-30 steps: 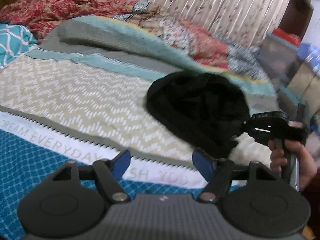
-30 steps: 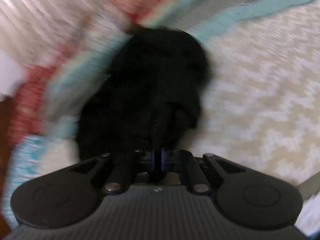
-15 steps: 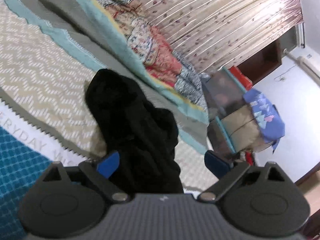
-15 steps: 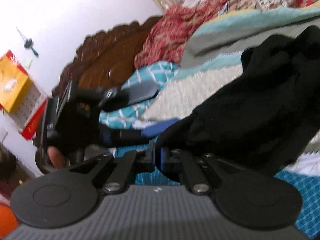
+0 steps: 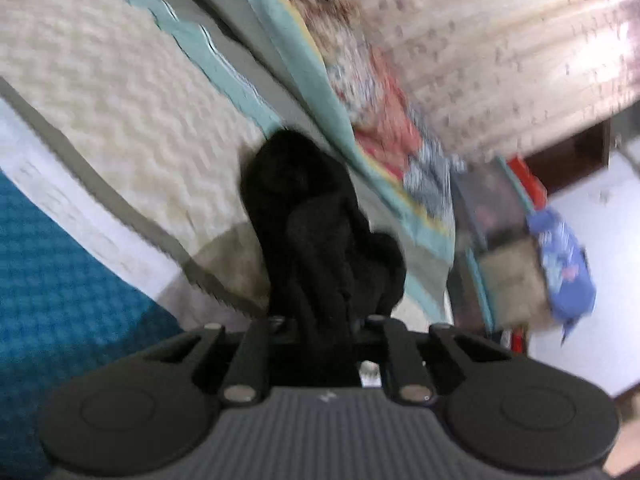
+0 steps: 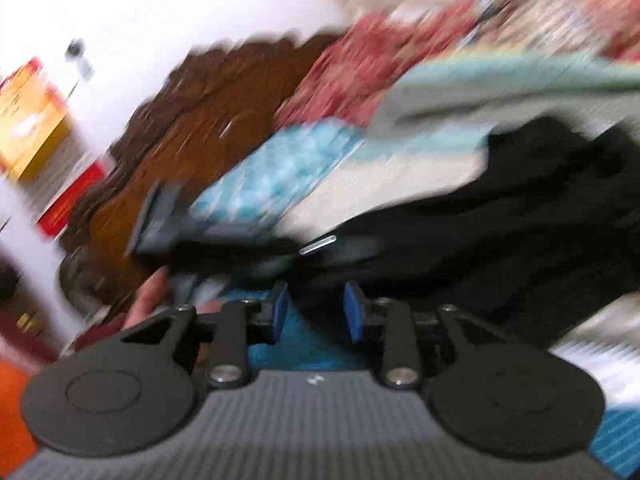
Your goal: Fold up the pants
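The black pants (image 5: 304,200) lie bunched on the patterned bedspread (image 5: 120,120). In the left wrist view, my left gripper (image 5: 320,320) is at their near end, its jaws closing with a thick fold of black cloth pinched between them. In the right wrist view, the black pants (image 6: 520,220) stretch from the right toward my right gripper (image 6: 316,312). Its jaws are opening, the blue pads (image 6: 354,312) stand apart, and the cloth hangs just beyond them without being pressed. The left gripper (image 6: 240,240) and the hand (image 6: 148,300) holding it show blurred ahead of the right one.
A crumpled red and teal quilt (image 5: 372,92) lies along the far side of the bed under a flowered curtain (image 5: 500,40). Boxes (image 5: 508,272) and a blue bag (image 5: 568,272) stand past the bed's end. A carved wooden headboard (image 6: 180,140) is on the other side.
My left gripper came in wide open around the pants' near end and shut on the cloth. My right gripper lifted the pants while shut on them, then its pads parted and let go.
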Tool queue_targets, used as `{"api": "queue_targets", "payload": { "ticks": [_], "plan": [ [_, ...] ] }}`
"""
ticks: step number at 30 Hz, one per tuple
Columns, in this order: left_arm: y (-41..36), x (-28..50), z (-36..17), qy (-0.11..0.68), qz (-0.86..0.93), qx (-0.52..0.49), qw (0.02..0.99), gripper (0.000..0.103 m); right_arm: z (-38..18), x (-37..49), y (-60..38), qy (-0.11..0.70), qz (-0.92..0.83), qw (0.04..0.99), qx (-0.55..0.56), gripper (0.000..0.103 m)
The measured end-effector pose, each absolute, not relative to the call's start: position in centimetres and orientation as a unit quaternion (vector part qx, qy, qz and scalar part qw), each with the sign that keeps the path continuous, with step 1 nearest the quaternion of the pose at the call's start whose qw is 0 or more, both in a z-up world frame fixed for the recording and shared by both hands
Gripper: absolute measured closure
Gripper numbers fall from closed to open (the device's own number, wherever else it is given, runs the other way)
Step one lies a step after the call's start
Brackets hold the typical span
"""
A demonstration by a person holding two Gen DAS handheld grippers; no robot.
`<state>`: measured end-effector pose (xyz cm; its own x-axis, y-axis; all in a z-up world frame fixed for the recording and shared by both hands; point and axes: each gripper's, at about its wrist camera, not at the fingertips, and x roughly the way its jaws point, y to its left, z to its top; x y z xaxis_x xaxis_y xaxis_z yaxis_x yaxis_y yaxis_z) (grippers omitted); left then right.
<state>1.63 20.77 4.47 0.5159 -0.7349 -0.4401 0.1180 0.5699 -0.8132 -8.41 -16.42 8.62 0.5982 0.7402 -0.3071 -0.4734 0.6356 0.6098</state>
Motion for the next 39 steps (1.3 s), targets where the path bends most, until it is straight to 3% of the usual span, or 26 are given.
{"api": "queue_targets", "payload": {
  "ticks": [1,3,5,8,10,12,14,16,19,21,23,25,26,27,28,33,35,36,37,39],
  "plan": [
    [21.9,1.4,5.4,0.399,-0.268,-0.377,0.792,0.091,8.9,-7.4,-17.9,0.269,0.316,0.876,0.244,0.067],
    [23.2,0.6,7.6,0.376,-0.268,-0.362,0.810,0.090,9.4,-4.3,-21.3,0.260,0.208,0.914,0.234,0.040],
    [24.1,0.4,9.4,0.364,-0.264,-0.344,0.824,0.090,8.9,-0.7,-23.5,0.259,0.114,0.934,0.216,0.024],
    [25.1,0.7,12.1,0.356,-0.253,-0.298,0.849,0.090,6.0,4.9,-24.2,0.327,0.096,0.908,0.243,0.024],
    [26.7,2.0,14.5,0.338,-0.235,-0.283,0.866,0.091,3.8,7.3,-22.9,0.369,0.120,0.877,0.284,0.030],
    [28.1,3.6,17.3,0.310,-0.210,-0.260,0.890,0.090,2.3,8.4,-19.4,0.406,0.176,0.837,0.321,0.085],
    [29.2,5.9,20.0,0.271,-0.155,-0.221,0.924,0.089,1.9,6.9,-14.2,0.428,0.275,0.791,0.340,0.086],
    [30.1,8.2,21.1,0.253,-0.070,-0.192,0.946,0.080,2.9,4.4,-9.1,0.419,0.382,0.759,0.320,0.086],
    [30.0,9.2,19.9,0.286,-0.022,-0.197,0.938,0.068,4.4,1.7,-5.9,0.394,0.449,0.760,0.255,0.068],
    [28.5,7.7,17.7,0.296,-0.050,-0.165,0.940,0.056,4.5,1.6,-7.3,0.381,0.435,0.783,0.228,0.065],
    [27.0,5.8,15.2,0.304,-0.063,-0.120,0.943,0.051,3.7,2.5,-10.1,0.378,0.389,0.811,0.221,0.064],
    [26.1,3.5,12.8,0.315,-0.079,-0.077,0.943,0.042,2.3,4.9,-13.5,0.388,0.310,0.832,0.248,0.055],
    [26.0,2.4,11.7,0.320,-0.081,-0.060,0.942,0.039,1.7,6.3,-15.3,0.391,0.266,0.839,0.269,0.044],
    [26.0,1.5,10.9,0.324,-0.081,-0.044,0.942,0.032,1.2,8.3,-16.3,0.392,0.232,0.841,0.291,0.037],
    [26.3,0.7,10.0,0.326,-0.077,-0.034,0.942,0.022,0.4,9.6,-17.4,0.392,0.203,0.840,0.315,0.036],
    [26.6,-2.6,6.5,0.376,-0.069,-0.039,0.923,0.015,-3.7,16.6,-17.2,0.420,0.173,0.788,0.416,0.023],
    [26.4,-2.9,5.0,0.398,-0.069,-0.036,0.914,0.016,-4.9,17.8,-15.2,0.436,0.187,0.752,0.457,0.022],
    [26.3,-3.1,4.2,0.400,-0.066,-0.031,0.914,0.022,-5.3,18.0,-13.6,0.445,0.190,0.732,0.480,0.036],
    [26.1,-2.8,3.6,0.401,-0.060,-0.025,0.914,0.041,-5.9,18.7,-12.7,0.446,0.205,0.707,0.509,0.056],
    [26.1,-1.6,2.4,0.425,-0.060,-0.032,0.903,0.074,-3.1,17.5,-11.7,0.430,0.213,0.713,0.511,0.073]
  ]
}}
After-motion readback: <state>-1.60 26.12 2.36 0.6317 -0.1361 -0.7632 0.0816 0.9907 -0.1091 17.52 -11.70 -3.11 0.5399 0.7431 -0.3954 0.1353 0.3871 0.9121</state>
